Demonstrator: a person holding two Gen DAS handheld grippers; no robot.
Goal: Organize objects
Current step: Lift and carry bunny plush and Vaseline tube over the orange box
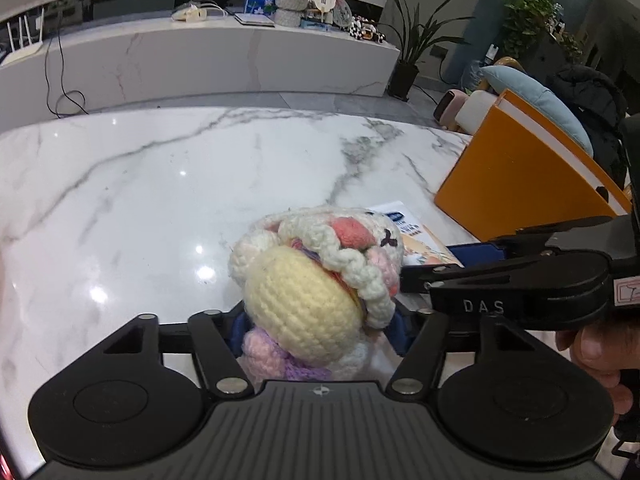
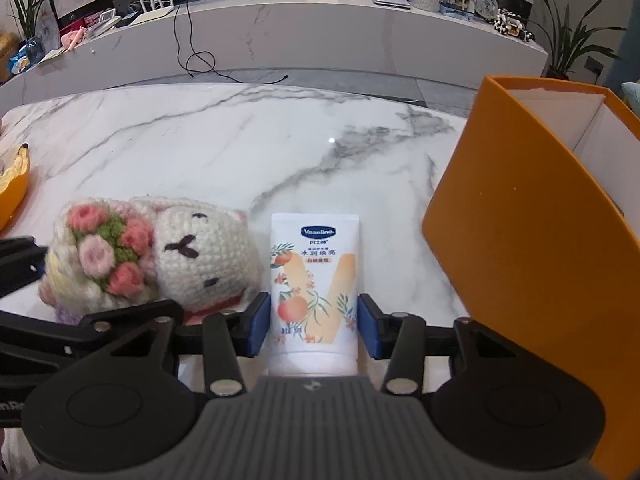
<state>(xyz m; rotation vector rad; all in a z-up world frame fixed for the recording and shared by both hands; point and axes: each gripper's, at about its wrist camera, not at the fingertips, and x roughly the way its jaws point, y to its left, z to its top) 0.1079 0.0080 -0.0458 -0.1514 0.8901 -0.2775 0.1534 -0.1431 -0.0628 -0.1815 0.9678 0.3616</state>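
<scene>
A crocheted white bunny doll (image 1: 316,276) with a pink flower bouquet lies on the marble table (image 1: 160,184). My left gripper (image 1: 320,328) is shut on its body, the blue pads pressed into the yarn. The doll also shows in the right wrist view (image 2: 160,260), left of a white Vaseline tube (image 2: 314,288). My right gripper (image 2: 314,326) has its blue pads (image 2: 258,326) against both sides of the tube, which lies flat on the table. The right gripper also shows in the left wrist view (image 1: 440,268), beside the doll.
An open orange box (image 2: 520,240) with a white inside stands at the right; it also shows in the left wrist view (image 1: 520,176). A yellow-orange object (image 2: 16,176) sits at the table's left edge. A marble counter (image 2: 320,32) with clutter runs behind.
</scene>
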